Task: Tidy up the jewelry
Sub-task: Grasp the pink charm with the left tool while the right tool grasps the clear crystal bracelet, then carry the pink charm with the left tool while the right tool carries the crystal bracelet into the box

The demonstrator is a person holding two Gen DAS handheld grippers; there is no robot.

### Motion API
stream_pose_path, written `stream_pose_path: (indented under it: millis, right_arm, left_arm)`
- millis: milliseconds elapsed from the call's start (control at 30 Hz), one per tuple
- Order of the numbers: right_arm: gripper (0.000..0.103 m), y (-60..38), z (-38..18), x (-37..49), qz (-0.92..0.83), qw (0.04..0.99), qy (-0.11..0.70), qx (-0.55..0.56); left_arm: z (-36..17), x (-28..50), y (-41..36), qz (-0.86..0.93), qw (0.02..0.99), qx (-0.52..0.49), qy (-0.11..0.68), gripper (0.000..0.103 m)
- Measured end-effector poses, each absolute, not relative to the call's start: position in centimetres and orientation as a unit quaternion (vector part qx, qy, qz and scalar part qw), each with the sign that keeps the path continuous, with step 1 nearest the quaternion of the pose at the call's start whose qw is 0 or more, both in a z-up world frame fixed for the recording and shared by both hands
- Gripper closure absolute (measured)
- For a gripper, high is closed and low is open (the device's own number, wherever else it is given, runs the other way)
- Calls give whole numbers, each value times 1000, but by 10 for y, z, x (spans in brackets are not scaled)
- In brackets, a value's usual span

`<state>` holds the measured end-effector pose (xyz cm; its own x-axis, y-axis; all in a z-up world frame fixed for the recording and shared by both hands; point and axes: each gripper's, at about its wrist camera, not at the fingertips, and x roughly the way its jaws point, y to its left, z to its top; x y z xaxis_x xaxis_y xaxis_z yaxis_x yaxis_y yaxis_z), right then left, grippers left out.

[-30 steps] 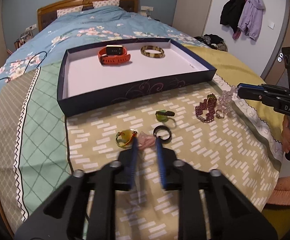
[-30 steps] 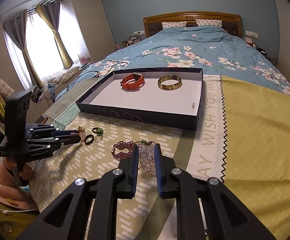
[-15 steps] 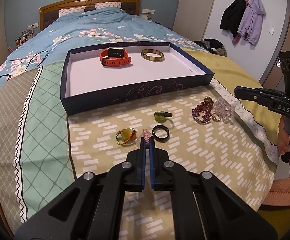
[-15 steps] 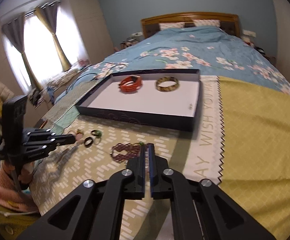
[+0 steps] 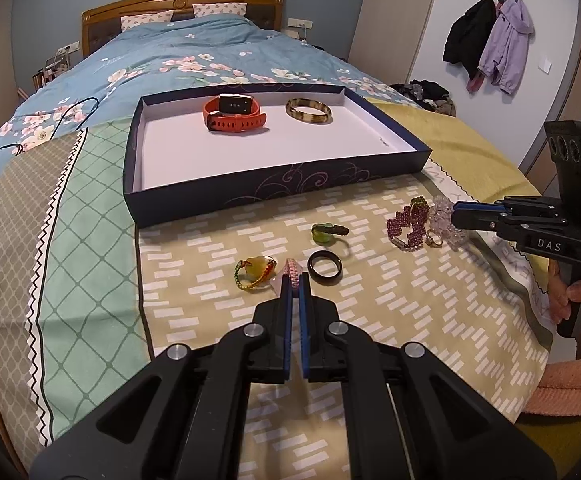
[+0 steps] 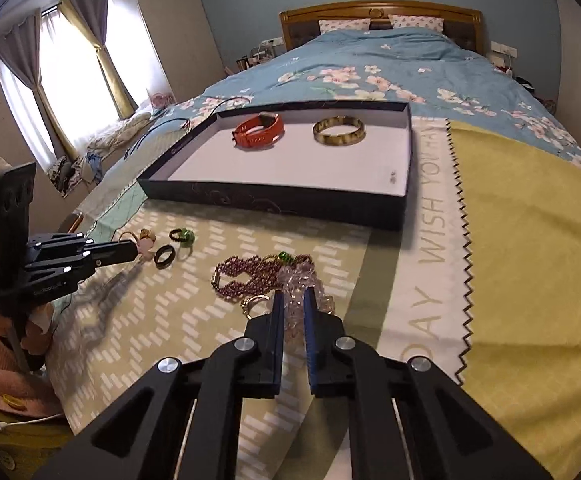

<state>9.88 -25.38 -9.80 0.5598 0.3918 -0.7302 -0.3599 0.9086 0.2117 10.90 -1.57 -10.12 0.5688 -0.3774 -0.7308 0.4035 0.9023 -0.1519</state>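
A dark blue tray (image 5: 290, 190) (image 6: 274, 200) on the bed holds an orange watch (image 5: 234, 114) (image 6: 258, 130) and a tortoiseshell bangle (image 5: 308, 111) (image 6: 338, 131). My left gripper (image 5: 295, 284) is shut on a pink braided bracelet (image 5: 293, 274), next to a black ring (image 5: 324, 272), a yellow-green cord charm (image 5: 254, 274) and a green ring (image 5: 324, 232). My right gripper (image 6: 291, 300) is shut on a clear crystal bead bracelet (image 6: 304, 276), beside a purple bead bracelet (image 6: 246, 276) and a gold ring (image 6: 254, 304).
The jewelry lies on a green patterned cloth (image 5: 390, 320) over a blue floral duvet (image 5: 194, 52). A yellow blanket (image 6: 530, 260) lies to the right. Jackets (image 5: 490, 40) hang on the wall. A window with curtains (image 6: 62, 72) is at the left.
Both grippers have closed: the left onto the pink braided bracelet, the right onto the crystal bead bracelet. The right gripper's view has tilted down toward the cloth.
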Motion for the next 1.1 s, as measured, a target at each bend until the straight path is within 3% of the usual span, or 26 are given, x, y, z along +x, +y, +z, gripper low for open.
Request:
stream_pose_path:
  millis: [1100]
  right_arm:
    - [95, -255, -14, 113, 249, 916, 313, 42]
  left_arm:
    - [-54, 109, -19, -243, 905, 16, 349, 100]
